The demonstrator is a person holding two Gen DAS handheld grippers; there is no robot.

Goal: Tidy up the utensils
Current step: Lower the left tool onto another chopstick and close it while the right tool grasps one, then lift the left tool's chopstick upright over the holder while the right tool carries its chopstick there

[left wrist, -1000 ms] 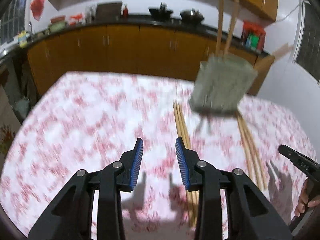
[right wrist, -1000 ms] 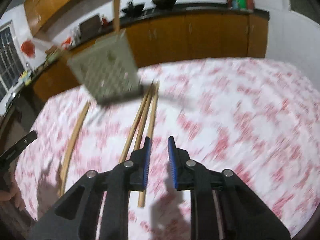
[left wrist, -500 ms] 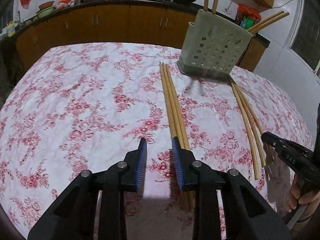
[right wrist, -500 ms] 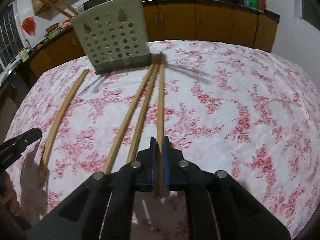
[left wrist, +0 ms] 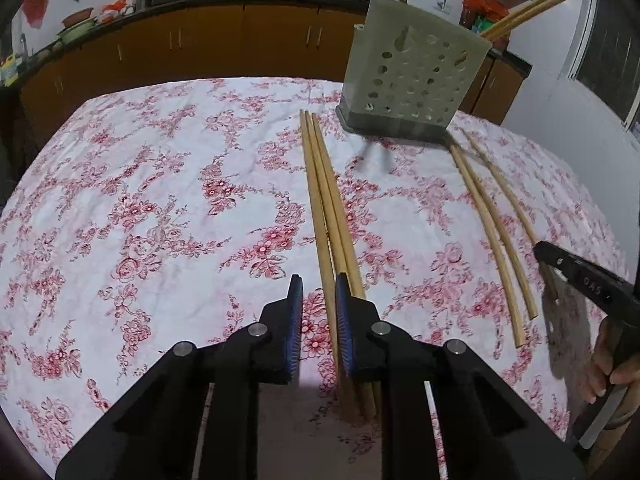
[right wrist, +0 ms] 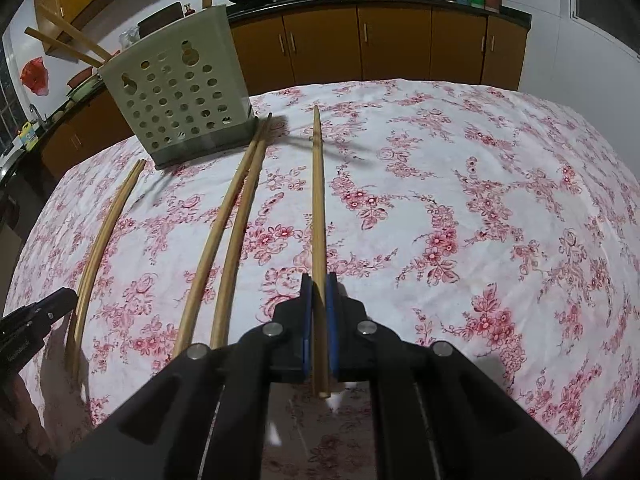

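We see a perforated grey-green utensil holder (right wrist: pixel 180 96) upright near the table's far edge, chopsticks sticking out its top. Long wooden chopsticks (left wrist: pixel 328 208) lie flat in groups, running toward the near edge.

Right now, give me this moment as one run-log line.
right hand-held gripper: shut on single chopstick | left hand-held gripper: closing, one chopstick of bundle between jaws | holder: upright, some chopsticks inside
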